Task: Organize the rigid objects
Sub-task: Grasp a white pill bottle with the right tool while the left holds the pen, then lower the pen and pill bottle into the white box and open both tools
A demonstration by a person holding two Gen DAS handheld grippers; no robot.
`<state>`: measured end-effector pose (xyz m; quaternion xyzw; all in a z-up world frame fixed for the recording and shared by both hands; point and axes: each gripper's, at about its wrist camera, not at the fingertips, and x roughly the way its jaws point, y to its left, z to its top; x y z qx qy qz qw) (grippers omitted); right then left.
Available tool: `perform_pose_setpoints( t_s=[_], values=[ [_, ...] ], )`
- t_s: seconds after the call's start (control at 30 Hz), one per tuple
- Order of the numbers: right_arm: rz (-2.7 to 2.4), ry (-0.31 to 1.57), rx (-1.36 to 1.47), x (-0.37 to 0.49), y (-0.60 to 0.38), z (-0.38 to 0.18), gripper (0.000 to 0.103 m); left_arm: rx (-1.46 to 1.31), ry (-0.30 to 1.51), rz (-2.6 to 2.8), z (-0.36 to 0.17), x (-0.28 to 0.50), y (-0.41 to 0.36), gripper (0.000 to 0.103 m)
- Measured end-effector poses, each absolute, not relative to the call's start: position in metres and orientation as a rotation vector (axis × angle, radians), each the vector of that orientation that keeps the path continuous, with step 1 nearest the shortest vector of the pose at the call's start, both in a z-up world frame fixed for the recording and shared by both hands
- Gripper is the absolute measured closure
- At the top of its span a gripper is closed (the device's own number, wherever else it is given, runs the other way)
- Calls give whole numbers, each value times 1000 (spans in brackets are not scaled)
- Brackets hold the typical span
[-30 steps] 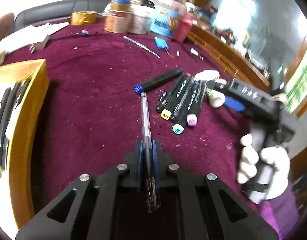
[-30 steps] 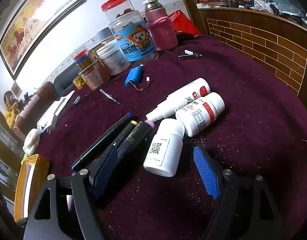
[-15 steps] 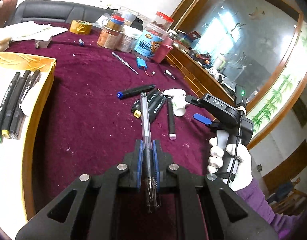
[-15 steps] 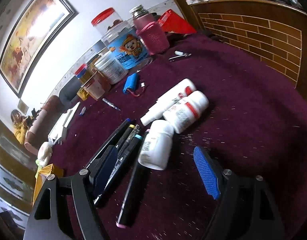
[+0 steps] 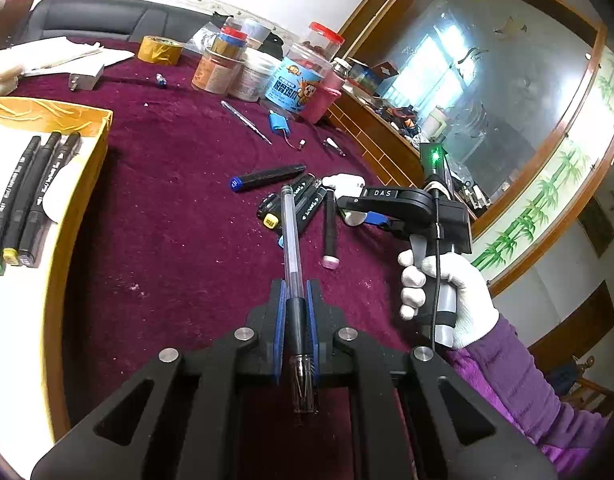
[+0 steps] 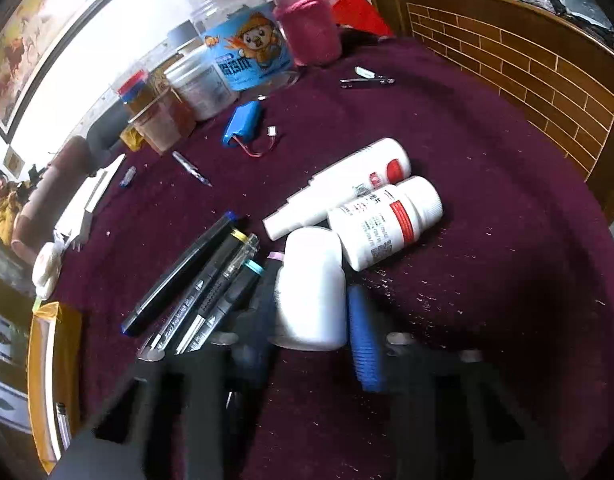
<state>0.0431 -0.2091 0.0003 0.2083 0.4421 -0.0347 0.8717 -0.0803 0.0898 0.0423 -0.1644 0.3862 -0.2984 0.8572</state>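
Observation:
My left gripper (image 5: 297,292) is shut on a clear ballpoint pen (image 5: 291,232) and holds it above the maroon tablecloth, tip end toward the camera. My right gripper (image 6: 311,308) has its jaws closing on a white pill bottle (image 6: 311,280) that lies on the cloth. The blue pad (image 6: 363,336) touches the bottle's right side, and the dark left finger sits against its left side. In the left wrist view, a white-gloved hand (image 5: 447,292) holds the right gripper (image 5: 359,208) over the pile of markers and bottles.
A gold-edged box (image 5: 87,152) at left holds three markers (image 5: 27,200). Several black markers (image 6: 211,280) lie left of the bottle, and one pink-capped marker (image 5: 330,232) lies apart. Two more white bottles (image 6: 387,220) lie behind it. Jars (image 5: 291,80), a blue battery (image 6: 243,124) and tape (image 5: 159,50) are further back.
The right gripper's jaws went from wide open to closed against the white bottle. The left gripper rose and tilted up with the pen. A pink-capped marker slid out of the pile.

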Motion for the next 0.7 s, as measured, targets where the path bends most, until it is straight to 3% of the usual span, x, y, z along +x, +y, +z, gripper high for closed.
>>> perform_pose_setpoints(
  t_s=[0.37, 0.7],
  values=[
    [115, 870, 506, 0, -196, 37, 73, -449, 753, -534, 63, -89, 172, 96],
    [390, 912, 472, 9, -88, 55, 73, -464, 770, -274, 62, -71, 287, 96]
  ],
)
